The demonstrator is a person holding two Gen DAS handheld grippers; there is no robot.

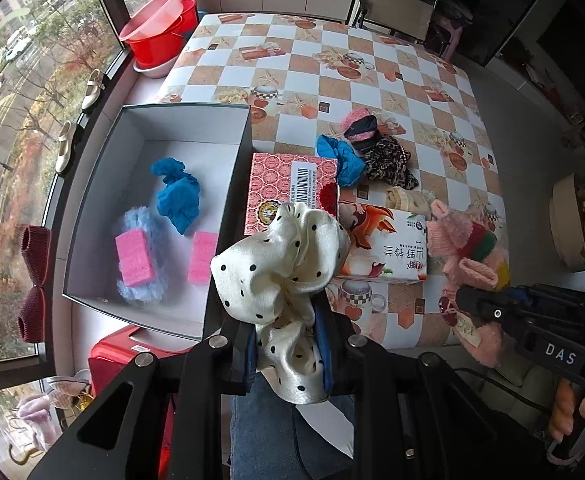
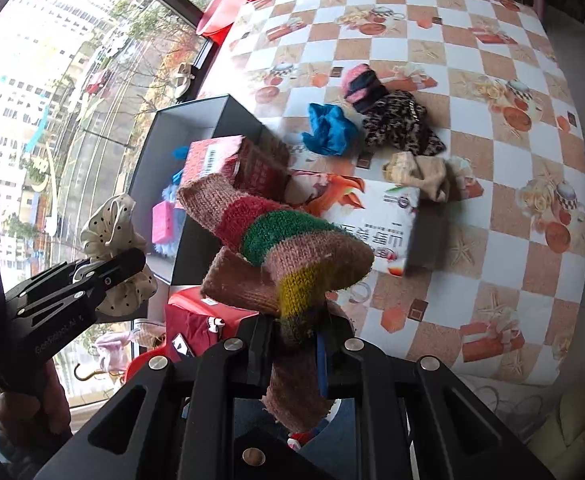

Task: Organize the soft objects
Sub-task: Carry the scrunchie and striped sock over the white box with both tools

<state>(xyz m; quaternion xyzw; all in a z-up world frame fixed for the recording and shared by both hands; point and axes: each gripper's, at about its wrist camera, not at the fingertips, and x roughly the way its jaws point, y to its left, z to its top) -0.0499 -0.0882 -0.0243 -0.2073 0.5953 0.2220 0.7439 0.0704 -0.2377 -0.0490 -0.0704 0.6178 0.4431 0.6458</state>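
Observation:
My left gripper [image 1: 286, 340] is shut on a cream scrunchie with black dots [image 1: 280, 264], held above the table's near edge, right of the open grey box [image 1: 196, 120]. In the box lie a blue scrunchie [image 1: 178, 196], a fluffy light-blue item [image 1: 144, 288] and two pink sponges [image 1: 133, 257]. My right gripper [image 2: 298, 340] is shut on a striped knitted sock [image 2: 292, 248], pink with red, green and yellow bands. From the right wrist view the left gripper [image 2: 132, 266] with the cream scrunchie [image 2: 108, 224] shows at the left.
On the checked tablecloth [image 1: 332, 68] lie a red carton [image 1: 288, 188], a white tissue pack [image 1: 388, 246], a blue scrunchie [image 1: 338, 156], a leopard-print item [image 1: 388, 162], a pink-and-black sock [image 1: 362, 126] and a beige scrunchie [image 2: 420, 174]. Red basins [image 1: 160, 32] stand by the window.

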